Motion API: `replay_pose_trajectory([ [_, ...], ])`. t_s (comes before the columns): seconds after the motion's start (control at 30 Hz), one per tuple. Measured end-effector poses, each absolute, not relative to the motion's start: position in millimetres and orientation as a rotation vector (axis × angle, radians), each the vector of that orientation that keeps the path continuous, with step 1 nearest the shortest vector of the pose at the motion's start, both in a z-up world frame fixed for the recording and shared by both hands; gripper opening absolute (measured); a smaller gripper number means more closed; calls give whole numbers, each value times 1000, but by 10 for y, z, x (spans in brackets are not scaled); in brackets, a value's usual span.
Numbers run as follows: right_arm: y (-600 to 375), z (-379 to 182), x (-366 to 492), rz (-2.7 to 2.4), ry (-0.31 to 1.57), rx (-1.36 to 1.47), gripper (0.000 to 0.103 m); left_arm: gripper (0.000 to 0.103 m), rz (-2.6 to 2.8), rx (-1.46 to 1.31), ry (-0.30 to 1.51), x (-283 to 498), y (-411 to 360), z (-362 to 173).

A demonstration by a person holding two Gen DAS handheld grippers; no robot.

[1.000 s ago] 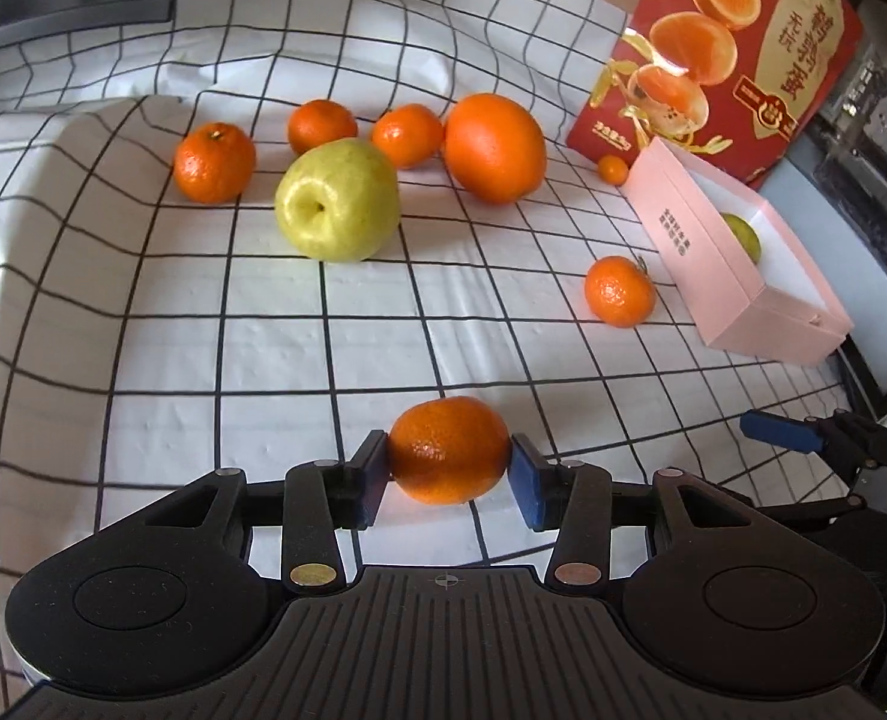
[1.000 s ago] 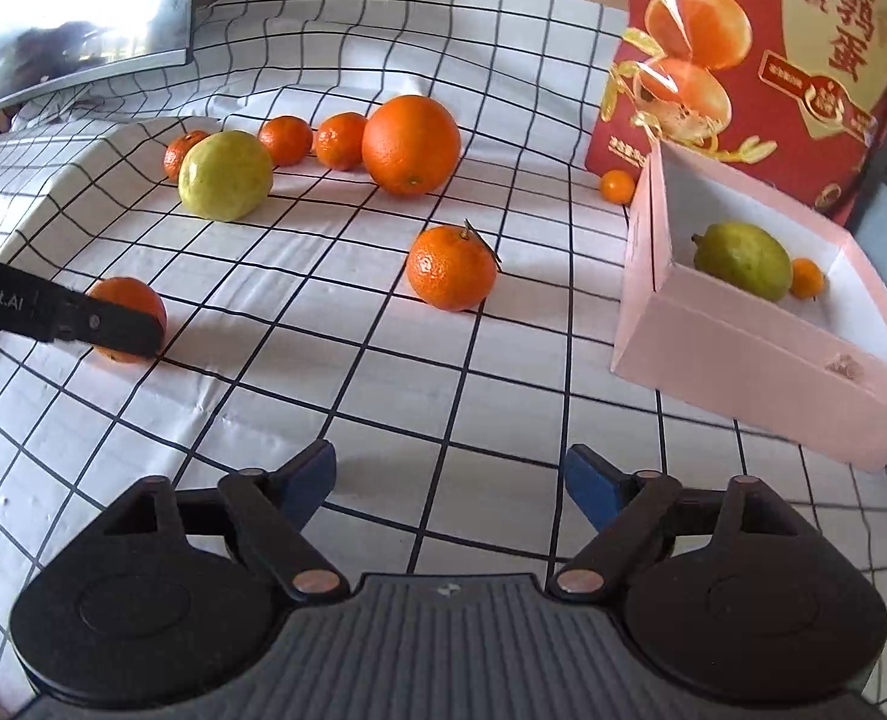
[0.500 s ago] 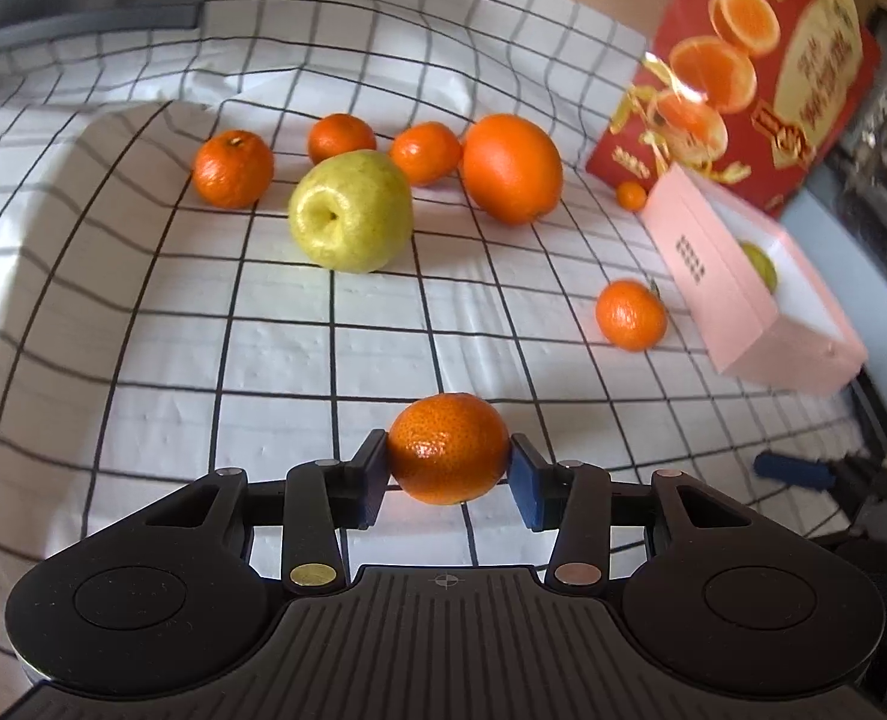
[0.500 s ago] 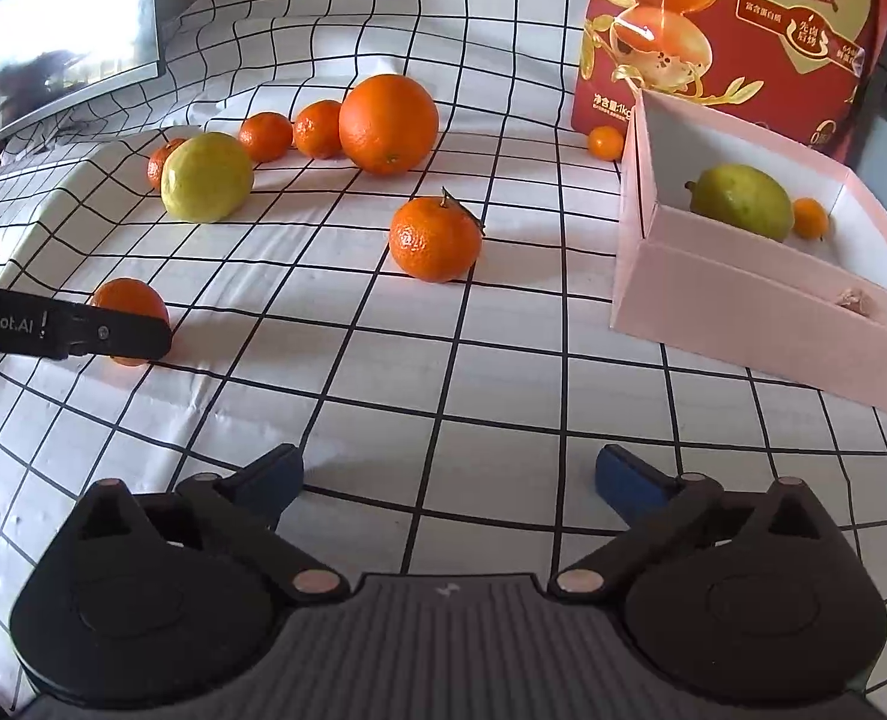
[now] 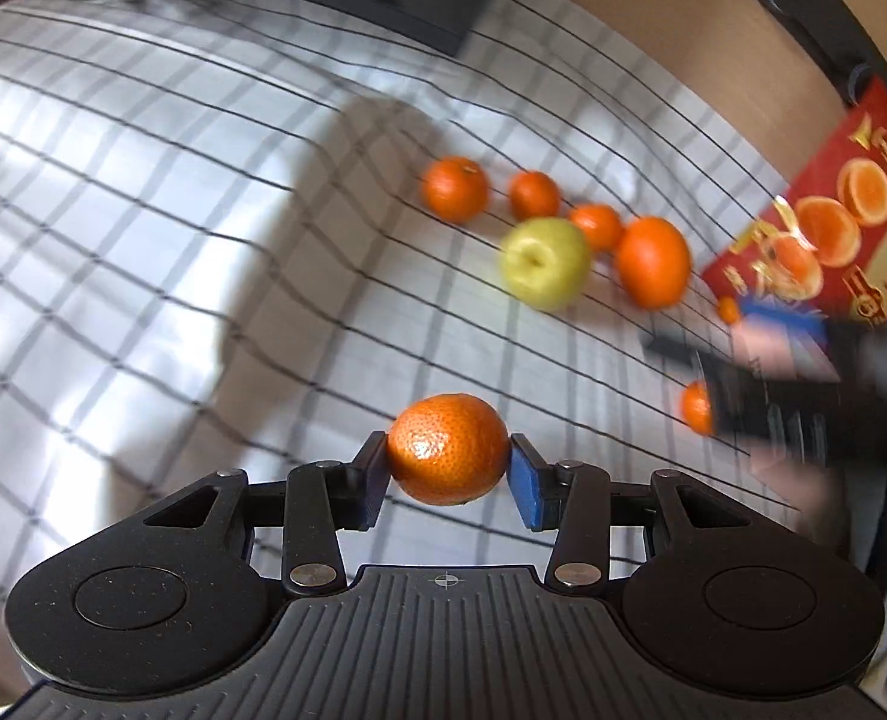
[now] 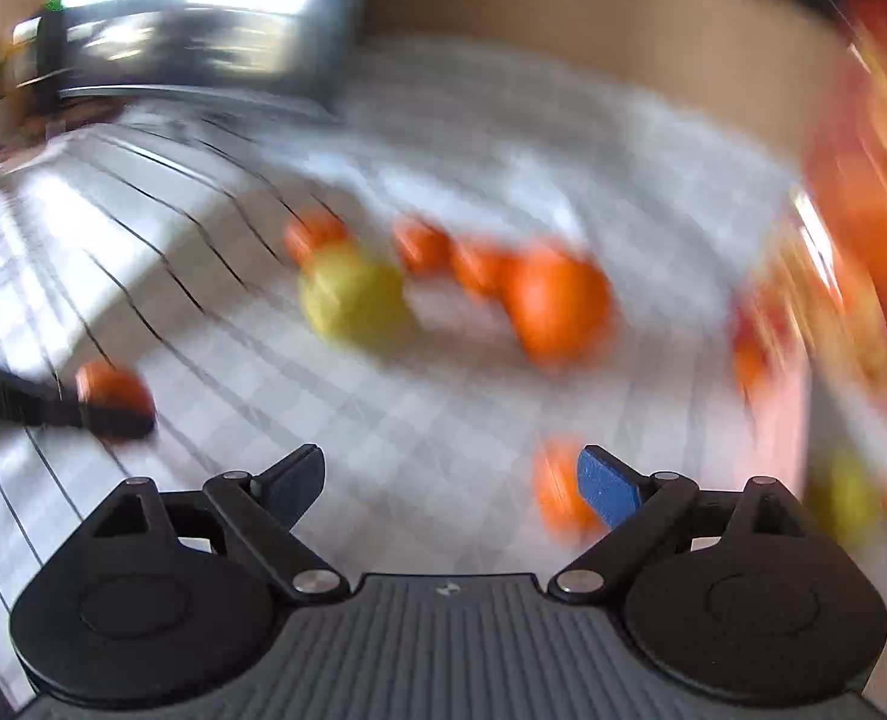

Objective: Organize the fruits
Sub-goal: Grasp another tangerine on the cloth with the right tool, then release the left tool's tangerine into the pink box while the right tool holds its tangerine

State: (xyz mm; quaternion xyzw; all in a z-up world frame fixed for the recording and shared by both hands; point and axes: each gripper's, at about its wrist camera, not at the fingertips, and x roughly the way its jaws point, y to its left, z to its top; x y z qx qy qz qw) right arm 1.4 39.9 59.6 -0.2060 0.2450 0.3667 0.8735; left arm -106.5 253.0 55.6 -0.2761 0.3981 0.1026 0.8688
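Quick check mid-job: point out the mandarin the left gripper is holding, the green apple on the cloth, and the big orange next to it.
mandarin (image 5: 448, 449): left wrist view, middle of its peel, between the pads.
green apple (image 5: 544, 263): left wrist view, front face beside the stem dimple.
big orange (image 5: 652, 261): left wrist view, centre of its rind.

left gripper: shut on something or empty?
Shut on a mandarin. In the left wrist view both blue pads of the left gripper press its sides, and it hangs clear of the checked cloth.
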Motion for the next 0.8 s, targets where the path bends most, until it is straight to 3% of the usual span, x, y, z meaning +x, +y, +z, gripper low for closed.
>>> replay_pose_trajectory([
  [0.13,1160,827,339,868,521,-455,88,47,283,-611,811,-1248,2681,594],
  [0.33,2008,572,985,794,716,-454,74,47,345,-683,785,-1557,2839,611],
  [0.43,2177,408,1113,760,775,-473,60,47,366,-707,791,-1641,2883,559],
  [0.47,2189,382,1120,768,792,-464,50,47,372,-716,797,-1662,2894,534],
  [0.5,2183,386,1104,765,796,-457,48,47,377,-722,806,-1665,2898,511],
  [0.8,1439,694,478,887,702,-356,48,47,210,-625,904,-1279,2552,430],
])
